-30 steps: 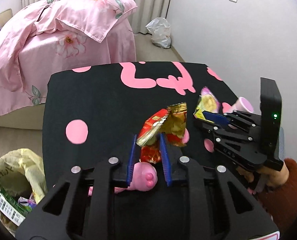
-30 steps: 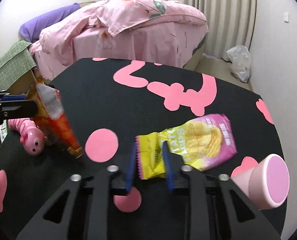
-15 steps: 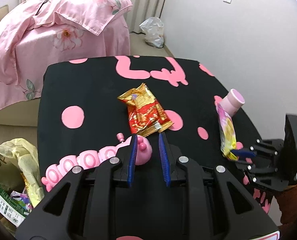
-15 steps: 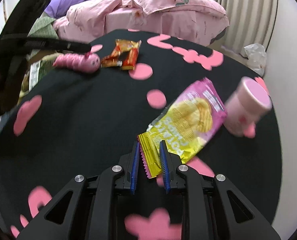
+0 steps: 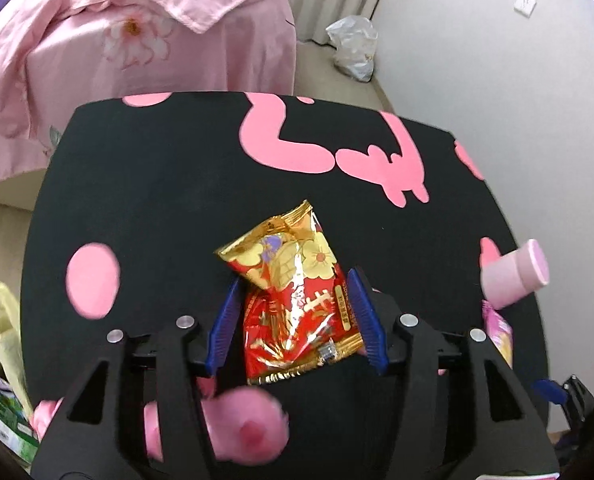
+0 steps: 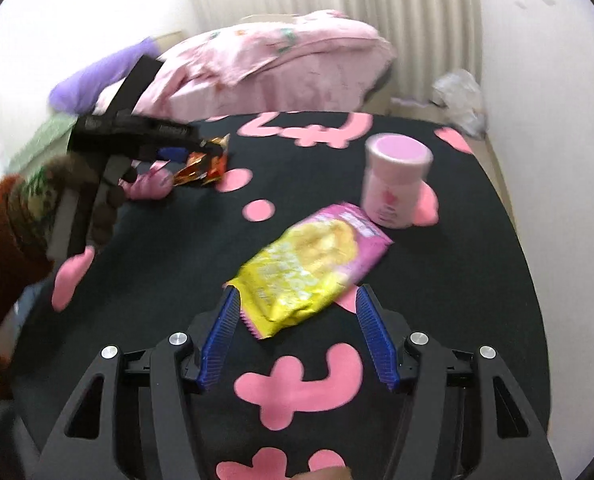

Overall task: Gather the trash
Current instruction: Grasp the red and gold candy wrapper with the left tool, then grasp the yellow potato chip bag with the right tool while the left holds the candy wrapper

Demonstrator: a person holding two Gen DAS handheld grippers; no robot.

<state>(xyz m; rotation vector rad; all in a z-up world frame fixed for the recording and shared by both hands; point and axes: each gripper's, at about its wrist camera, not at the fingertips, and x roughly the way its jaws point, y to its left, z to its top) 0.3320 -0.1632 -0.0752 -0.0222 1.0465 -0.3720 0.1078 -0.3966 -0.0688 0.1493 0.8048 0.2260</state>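
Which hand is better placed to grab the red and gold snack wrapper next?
Left. The left tongs, jaws opening, already straddle the red and gold wrapper. The right tongs, also opening, sit by the yellow and pink chip bag, across the table.

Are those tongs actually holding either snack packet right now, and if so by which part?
Neither. Both tongs are opening. The red packet lies between the left tongs' pads; the yellow packet's near end lies between the right tongs' pads, ungripped.
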